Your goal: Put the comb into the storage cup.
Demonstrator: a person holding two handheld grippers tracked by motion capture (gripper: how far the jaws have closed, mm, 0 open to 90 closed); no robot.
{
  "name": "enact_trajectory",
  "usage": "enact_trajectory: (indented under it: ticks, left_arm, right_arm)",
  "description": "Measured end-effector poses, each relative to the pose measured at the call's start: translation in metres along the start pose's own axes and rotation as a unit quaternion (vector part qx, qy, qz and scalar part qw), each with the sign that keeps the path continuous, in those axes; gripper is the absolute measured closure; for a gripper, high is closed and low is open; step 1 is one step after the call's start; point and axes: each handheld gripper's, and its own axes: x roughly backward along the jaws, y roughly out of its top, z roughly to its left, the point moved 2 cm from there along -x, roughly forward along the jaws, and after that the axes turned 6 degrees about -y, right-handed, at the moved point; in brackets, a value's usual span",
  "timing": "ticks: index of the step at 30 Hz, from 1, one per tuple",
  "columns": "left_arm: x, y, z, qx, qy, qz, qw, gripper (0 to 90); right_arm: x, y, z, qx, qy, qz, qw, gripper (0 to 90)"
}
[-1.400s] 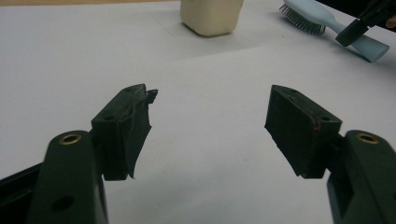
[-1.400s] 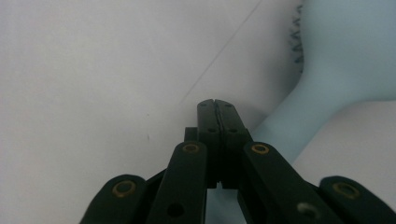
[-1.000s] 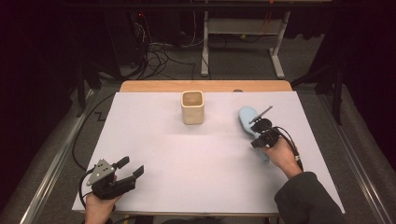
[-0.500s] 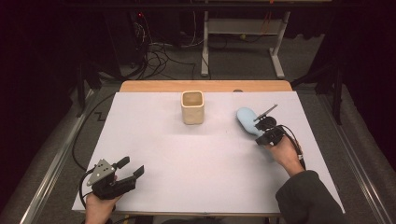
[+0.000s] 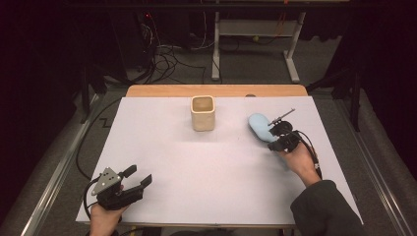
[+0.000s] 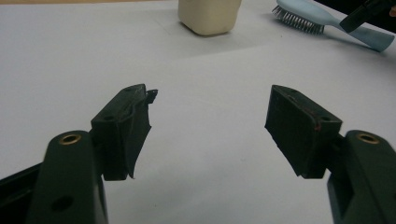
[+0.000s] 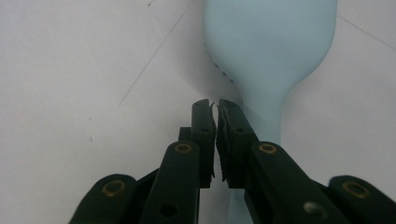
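The light-blue hairbrush (image 5: 257, 125) lay on the white table (image 5: 196, 167), on its right side and to the right of the beige cup (image 5: 202, 113), well apart from it. In the left gripper view its bristles faced down onto the table, and its handle ran toward the person's right hand.

The right gripper (image 5: 273, 133) sat at the handle end of the brush. In the right gripper view (image 7: 215, 108) its jaws were nearly pressed together, with just a thin slit between them; they had just been opening a little. Nothing was pinched in the slit. The brush handle (image 7: 264, 116) passed just beside and under the right-hand jaw, and the wide back of the brush spread out ahead of the tips.

The left gripper (image 5: 139, 175) rested at the near left corner of the table, far from the brush. Its jaws stood spread with bare table between them (image 6: 210, 107).
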Motion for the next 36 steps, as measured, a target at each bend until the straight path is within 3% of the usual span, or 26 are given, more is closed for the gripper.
enact_trajectory:
  ticks: [3, 8, 9, 17, 20, 36]
  left_arm:
    - [0.0, 0.0, 0.0, 0.001, 0.001, 0.0, 1.0, 31.2]
    - [0.0, 0.0, 0.001, 0.002, 0.001, 0.001, 1.0, 31.1]
    - [0.0, 0.0, 0.001, 0.002, 0.001, 0.001, 1.0, 31.1]
    - [0.0, 0.0, 0.0, 0.001, 0.0, 0.001, 1.0, 31.1]
    - [0.0, 0.0, 0.001, 0.002, 0.0, 0.0, 1.0, 31.1]
    - [0.0, 0.0, 0.0, 0.0, 0.0, 0.001, 1.0, 31.1]
  right_arm:
    - [0.002, 0.001, -0.002, -0.013, -0.004, -0.009, 0.9999, 73.2]
    - [0.003, 0.002, -0.004, -0.022, -0.009, -0.024, 0.9994, 63.5]
    - [0.004, 0.003, -0.005, -0.023, -0.021, -0.027, 0.9992, 59.7]
    - [-0.002, 0.003, -0.014, -0.041, -0.032, -0.023, 0.9984, 53.7]
    - [-0.008, 0.003, -0.018, -0.05, -0.031, -0.008, 0.9982, 51.8]
    - [-0.027, 0.007, -0.02, -0.06, -0.03, 0.018, 0.9976, 52.4]
